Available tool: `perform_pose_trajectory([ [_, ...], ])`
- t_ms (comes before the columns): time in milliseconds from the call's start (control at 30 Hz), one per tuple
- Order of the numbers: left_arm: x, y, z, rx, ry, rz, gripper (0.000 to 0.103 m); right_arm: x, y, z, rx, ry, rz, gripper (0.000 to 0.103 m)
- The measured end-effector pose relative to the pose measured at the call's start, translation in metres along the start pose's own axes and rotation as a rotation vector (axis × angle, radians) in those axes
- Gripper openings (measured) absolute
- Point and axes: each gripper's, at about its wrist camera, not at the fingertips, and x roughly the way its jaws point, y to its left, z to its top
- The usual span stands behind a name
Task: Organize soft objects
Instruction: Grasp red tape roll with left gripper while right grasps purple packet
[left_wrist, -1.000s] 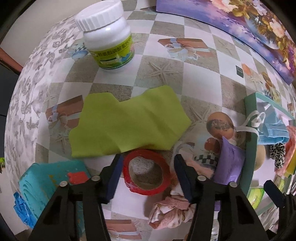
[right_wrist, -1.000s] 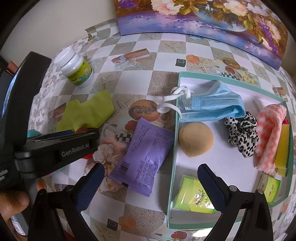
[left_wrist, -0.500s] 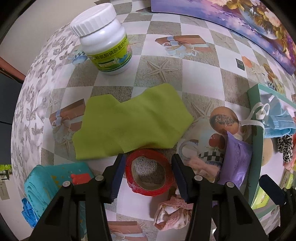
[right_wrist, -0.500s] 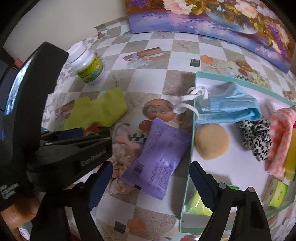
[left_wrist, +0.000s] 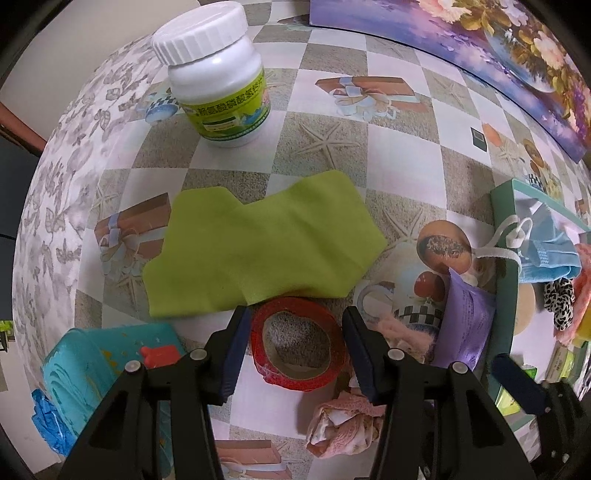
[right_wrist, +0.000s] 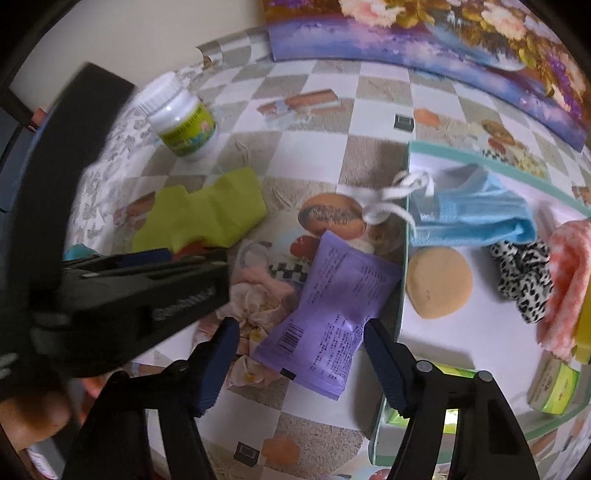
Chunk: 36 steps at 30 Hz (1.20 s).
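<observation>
My left gripper (left_wrist: 295, 347) is open, its jaws on either side of a red tape roll (left_wrist: 298, 343) lying on the table. A lime green cloth (left_wrist: 258, 247) lies just beyond the roll. My right gripper (right_wrist: 299, 354) is open around the near end of a purple packet (right_wrist: 332, 310). A pink floral cloth (right_wrist: 255, 302) lies under the packet's left side; it also shows in the left wrist view (left_wrist: 343, 421). The teal-rimmed white tray (right_wrist: 402, 295) at right holds a blue face mask (right_wrist: 472, 214), a tan sponge (right_wrist: 439, 282), a leopard scrunchie (right_wrist: 524, 273) and a pink towel (right_wrist: 569, 280).
A white pill bottle (left_wrist: 214, 77) stands at the far left. A teal object (left_wrist: 85, 365) lies at the near left edge of the table. A flower painting (right_wrist: 443, 33) leans along the back. Green boxes (right_wrist: 554, 380) sit in the tray's near corner.
My left gripper has closed in a little around the red tape roll. My right gripper has moved left from over the tray to around the purple packet.
</observation>
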Motion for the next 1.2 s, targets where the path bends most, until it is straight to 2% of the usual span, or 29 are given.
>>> perform_pose_trajectory([
  [133,0.001,0.000,0.000,0.006,0.000,0.005,0.053,0.009,-0.004,0.001,0.026,0.014,0.016,0.073],
  [333,0.003,-0.007,-0.001,0.018,-0.003,0.020,0.054,0.020,-0.005,0.001,0.041,0.018,0.016,0.067],
  [400,0.004,-0.010,-0.001,0.029,-0.003,0.030,0.054,0.019,-0.007,0.002,0.053,0.011,0.017,0.059],
  [800,0.006,-0.013,-0.002,0.025,-0.001,0.027,0.053,0.010,-0.024,0.003,0.104,-0.010,0.066,0.041],
  [900,0.005,-0.010,-0.002,0.023,0.000,0.022,0.053,0.005,-0.024,0.003,0.111,-0.023,0.081,0.031],
  [1200,0.001,-0.004,-0.003,0.014,0.002,0.000,0.052,-0.007,-0.026,0.003,0.103,-0.051,0.091,0.019],
])
